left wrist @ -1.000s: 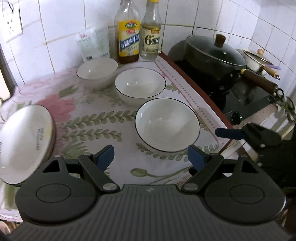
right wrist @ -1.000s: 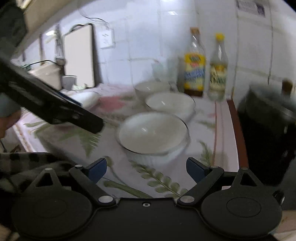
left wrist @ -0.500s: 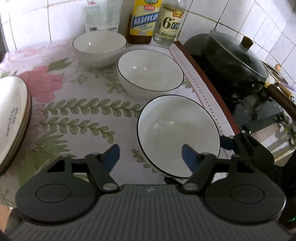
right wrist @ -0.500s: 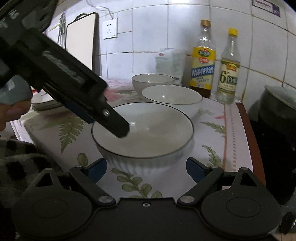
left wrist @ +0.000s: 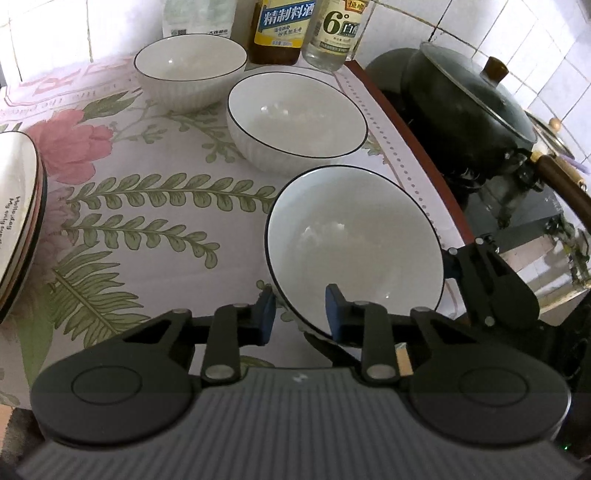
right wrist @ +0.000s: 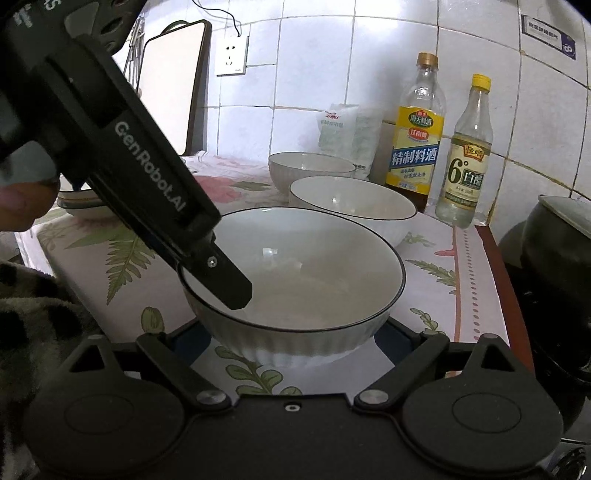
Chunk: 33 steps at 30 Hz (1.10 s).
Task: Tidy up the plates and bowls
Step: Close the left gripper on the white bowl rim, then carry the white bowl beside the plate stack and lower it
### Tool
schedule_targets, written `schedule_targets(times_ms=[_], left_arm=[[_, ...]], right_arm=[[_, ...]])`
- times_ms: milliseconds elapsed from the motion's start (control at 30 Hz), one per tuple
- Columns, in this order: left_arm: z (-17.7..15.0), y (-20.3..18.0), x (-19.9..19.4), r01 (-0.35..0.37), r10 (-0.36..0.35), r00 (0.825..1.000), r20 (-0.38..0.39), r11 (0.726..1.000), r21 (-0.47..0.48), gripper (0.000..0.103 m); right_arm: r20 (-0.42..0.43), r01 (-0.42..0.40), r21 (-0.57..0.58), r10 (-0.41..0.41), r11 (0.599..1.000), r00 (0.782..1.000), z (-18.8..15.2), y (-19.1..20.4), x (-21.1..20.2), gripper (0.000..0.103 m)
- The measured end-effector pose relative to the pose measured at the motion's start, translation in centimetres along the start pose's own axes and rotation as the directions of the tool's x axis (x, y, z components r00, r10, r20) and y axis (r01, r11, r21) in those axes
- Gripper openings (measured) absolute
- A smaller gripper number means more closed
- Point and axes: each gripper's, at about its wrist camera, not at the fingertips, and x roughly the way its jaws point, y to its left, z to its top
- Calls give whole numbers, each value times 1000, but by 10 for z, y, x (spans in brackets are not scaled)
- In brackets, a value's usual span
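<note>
Closing since a second ago, left gripper (left wrist: 300, 314) jaws now pinch the near bowl (left wrist: 354, 251) rim; right gripper (right wrist: 291, 338) jaws spread around its base; lift likely next.

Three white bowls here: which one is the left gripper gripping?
The nearest bowl, at the counter's front edge. The left gripper has its jaws astride that bowl's rim, tilting it; the middle bowl and far bowl sit untouched.

1. Three bowls (left wrist: 354, 251) (left wrist: 297, 118) (left wrist: 190, 64) stood on the cloth.
2. Two bottles (left wrist: 282, 29) (left wrist: 338, 31) stood against the wall.
3. One stack of plates (left wrist: 18, 218) sat aside.
4. One pot (left wrist: 465, 110) was on the stove.
</note>
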Motion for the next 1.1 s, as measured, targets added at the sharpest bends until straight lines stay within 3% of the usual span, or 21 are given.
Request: schedule_targets(times_ms=[300,700,1100], left_arm=[[-3,4,-19,-8,8,1000,-5,1000,16,27],[-6,26,-79,6,-5,1000,18,1000,-23,27],[-6,68,-113,-35,39,997,66,997,-62,27]], right_arm=[[16,0,-3,0,1000,1000,8,12,-11,97],[9,-37,-26,37,999,999,54,43,-34,97],[18,-98,-11,98,995,995,89,76,-19,97]])
